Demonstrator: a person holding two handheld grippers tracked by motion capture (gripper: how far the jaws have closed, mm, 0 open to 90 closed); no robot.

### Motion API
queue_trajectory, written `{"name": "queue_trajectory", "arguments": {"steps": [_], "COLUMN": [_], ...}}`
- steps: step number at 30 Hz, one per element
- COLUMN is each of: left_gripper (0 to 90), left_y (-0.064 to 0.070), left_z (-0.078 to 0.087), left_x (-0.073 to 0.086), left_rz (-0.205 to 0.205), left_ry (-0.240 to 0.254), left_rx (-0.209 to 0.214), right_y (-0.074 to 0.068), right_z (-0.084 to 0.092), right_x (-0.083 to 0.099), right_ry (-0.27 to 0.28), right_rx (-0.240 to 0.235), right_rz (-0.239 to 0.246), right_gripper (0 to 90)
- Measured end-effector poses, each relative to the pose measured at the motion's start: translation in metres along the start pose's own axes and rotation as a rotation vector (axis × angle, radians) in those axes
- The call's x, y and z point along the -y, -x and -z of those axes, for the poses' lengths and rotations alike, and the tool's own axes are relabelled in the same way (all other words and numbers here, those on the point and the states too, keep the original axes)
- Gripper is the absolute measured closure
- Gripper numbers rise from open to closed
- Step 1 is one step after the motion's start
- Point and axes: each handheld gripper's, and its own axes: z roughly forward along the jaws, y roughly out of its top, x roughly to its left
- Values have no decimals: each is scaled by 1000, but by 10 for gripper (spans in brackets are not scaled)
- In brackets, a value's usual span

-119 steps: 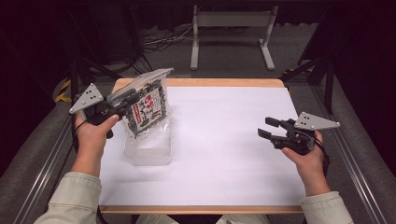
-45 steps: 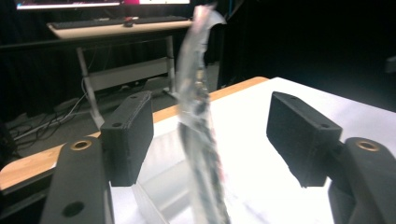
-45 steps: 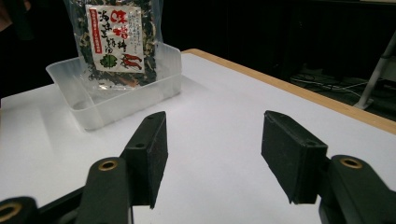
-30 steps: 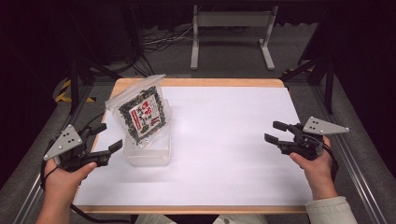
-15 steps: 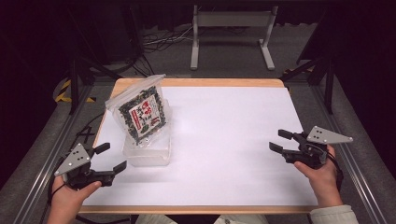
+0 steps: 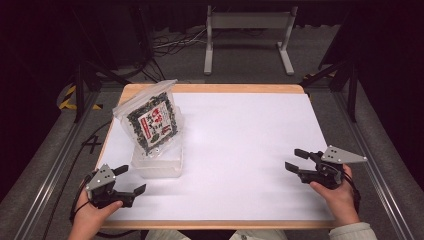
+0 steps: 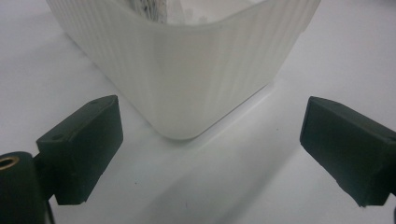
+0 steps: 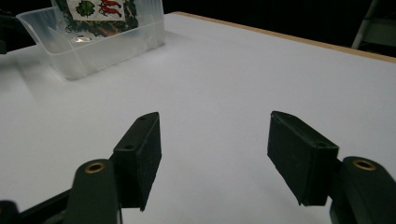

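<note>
A clear plastic tub [image 6: 157, 165] stands at the left of the white table sheet [image 6: 240, 145]. A clear bag of dark snack with a red and white label [image 6: 150, 122] leans upright in it. My left gripper [image 6: 130, 180] rests low near the front left corner, just short of the tub. Its jaws have just been opening and hold nothing. In the left gripper view the tub's ribbed corner [image 7: 187, 70] sits beyond the open left gripper [image 7: 210, 154]. My right gripper [image 6: 295, 159] is open and empty at the front right. The right gripper view shows the right gripper [image 8: 215, 158], tub [image 8: 93, 51] and bag [image 8: 100, 11].
The wooden table edge [image 6: 215, 88] frames the sheet. Grey rails [image 6: 50, 165] run along both sides. A metal stand [image 6: 247, 30] and cables [image 6: 170, 45] lie on the floor behind. Bare sheet spreads between the tub and the right gripper.
The left gripper, earlier at the bag's top, has let go and dropped back toward the front left corner with wider jaws. The right hand has sunk slightly toward the front edge.
</note>
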Motion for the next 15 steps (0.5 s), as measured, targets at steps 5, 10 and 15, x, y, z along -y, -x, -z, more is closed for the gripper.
{"name": "queue_trajectory", "arguments": {"steps": [5,10,15], "left_gripper": [68,66,66], "left_y": [-2,-2,-1], "left_z": [-4,-5,-8], "left_x": [6,6,5], "left_rz": [4,17,5], "left_ry": [-29,-38,-63], "left_rx": [-7,-18,-20], "right_y": [1,1,2], "right_z": [-2,-6,-10], "right_x": [7,15,20], "right_ry": [-8,-27,-50], "right_rx": [4,0,0], "right_rz": [-5,-14,-30], "right_gripper": [357,357,357]}}
